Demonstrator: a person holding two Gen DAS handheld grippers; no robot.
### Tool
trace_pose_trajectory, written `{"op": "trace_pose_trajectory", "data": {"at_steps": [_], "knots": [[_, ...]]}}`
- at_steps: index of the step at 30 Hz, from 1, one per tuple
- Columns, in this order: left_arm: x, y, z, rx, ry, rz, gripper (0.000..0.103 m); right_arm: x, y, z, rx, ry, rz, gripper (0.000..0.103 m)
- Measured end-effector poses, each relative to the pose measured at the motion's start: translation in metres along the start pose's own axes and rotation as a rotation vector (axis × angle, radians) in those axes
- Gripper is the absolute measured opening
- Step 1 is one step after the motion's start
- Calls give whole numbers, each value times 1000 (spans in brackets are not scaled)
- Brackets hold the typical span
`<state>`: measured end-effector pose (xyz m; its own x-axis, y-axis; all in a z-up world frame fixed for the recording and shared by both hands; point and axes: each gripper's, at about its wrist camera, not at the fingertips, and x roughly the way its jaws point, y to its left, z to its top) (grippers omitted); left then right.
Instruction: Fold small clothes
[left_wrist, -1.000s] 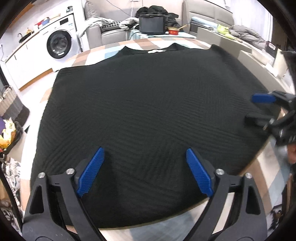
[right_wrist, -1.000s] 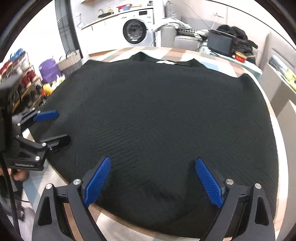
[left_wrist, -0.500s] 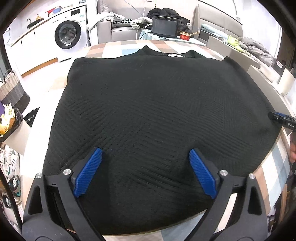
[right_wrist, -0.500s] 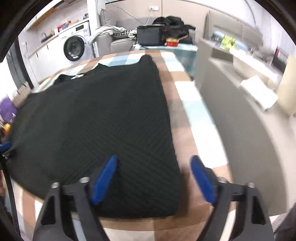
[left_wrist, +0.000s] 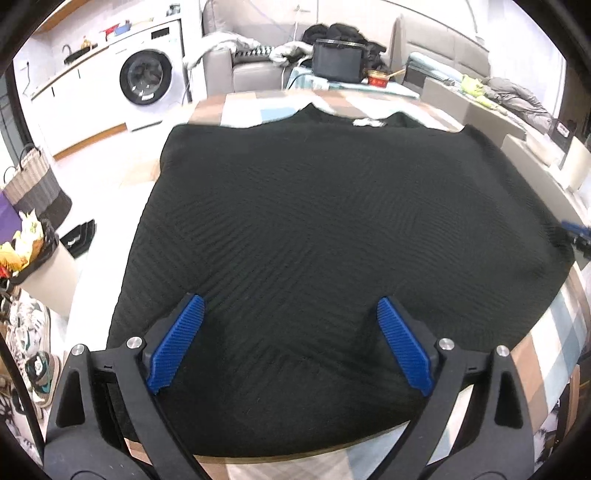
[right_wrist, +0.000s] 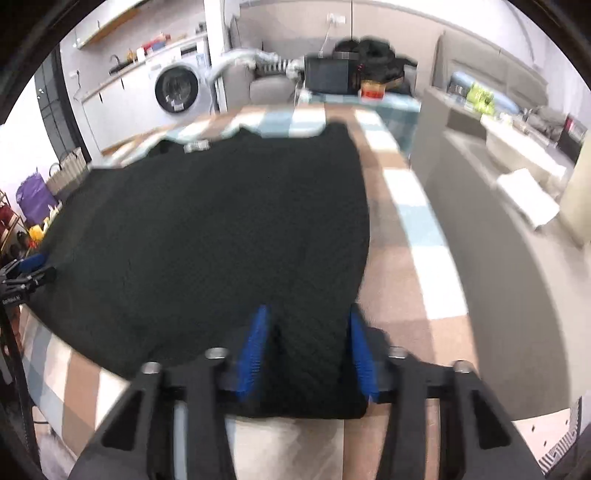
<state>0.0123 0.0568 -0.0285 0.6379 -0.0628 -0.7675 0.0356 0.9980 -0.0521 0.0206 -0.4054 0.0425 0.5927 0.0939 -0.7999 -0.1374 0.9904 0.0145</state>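
A black knitted garment (left_wrist: 332, 221) lies spread flat on the checked table (left_wrist: 546, 343), neck label at the far side. My left gripper (left_wrist: 288, 306) hangs open over its near hem, nothing between the blue pads (left_wrist: 173, 347). In the right wrist view, my right gripper (right_wrist: 308, 332) is at the garment's (right_wrist: 221, 240) near right corner. Its jaws are closing with the cloth between them; blur hides whether the pads press on it. The right gripper (left_wrist: 576, 236) shows at the left wrist view's right edge. The left gripper (right_wrist: 29, 269) shows at the right wrist view's left edge.
A washing machine (left_wrist: 147, 79) and a sofa piled with clothes and a black box (left_wrist: 336, 61) stand beyond the table. A basket (left_wrist: 33, 184) and shoes (left_wrist: 33, 350) sit on the floor at left. A grey bench (right_wrist: 498, 240) runs along the table's (right_wrist: 406, 258) right side.
My right gripper has swung from the garment's middle hem to its right corner, and its jaws have narrowed around the cloth. The left gripper has shifted a little along the hem, still open.
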Motion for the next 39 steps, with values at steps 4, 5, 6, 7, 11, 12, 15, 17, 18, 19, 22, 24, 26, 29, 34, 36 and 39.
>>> {"op": "trace_pose_trajectory", "data": {"at_steps": [4,5,6,7,11,12,15,17,18,19,22,24,26,29,34,36,39], "knots": [[-3,-10,10,4,-10,-59,95,-10,14,16,-20,-60,58,49],[-1,-13,13,9,-11,-67,95,-6,21,20,-31,-59,74,53],[2,-16,16,14,-6,-71,95,-1,27,23,-42,-55,82,60],[4,-19,17,15,0,-71,95,7,37,27,-63,-47,100,62],[15,-31,27,46,19,-99,95,40,64,34,-103,11,154,62],[18,-33,29,54,25,-88,95,44,70,33,-113,19,162,62],[28,-37,29,79,51,-39,95,63,87,33,-164,43,142,67],[35,-35,27,83,72,-15,95,66,92,32,-205,35,129,70],[35,-31,25,71,63,-22,95,67,91,32,-209,36,127,71],[35,-28,25,65,64,-24,95,67,87,31,-208,34,131,71],[30,-17,18,64,65,-12,96,62,74,27,-197,31,118,72],[25,-8,14,44,61,-31,96,58,58,23,-189,35,39,72],[21,-3,10,44,60,-30,96,53,41,20,-156,36,15,72],[14,1,11,36,43,-24,96,47,29,17,-140,42,-11,72],[5,-8,23,39,-10,-67,96,43,36,27,-124,18,45,72],[11,-12,29,44,1,-54,96,46,45,32,-129,15,73,72],[22,-15,40,54,14,-39,96,57,60,42,-138,23,85,72]]}}
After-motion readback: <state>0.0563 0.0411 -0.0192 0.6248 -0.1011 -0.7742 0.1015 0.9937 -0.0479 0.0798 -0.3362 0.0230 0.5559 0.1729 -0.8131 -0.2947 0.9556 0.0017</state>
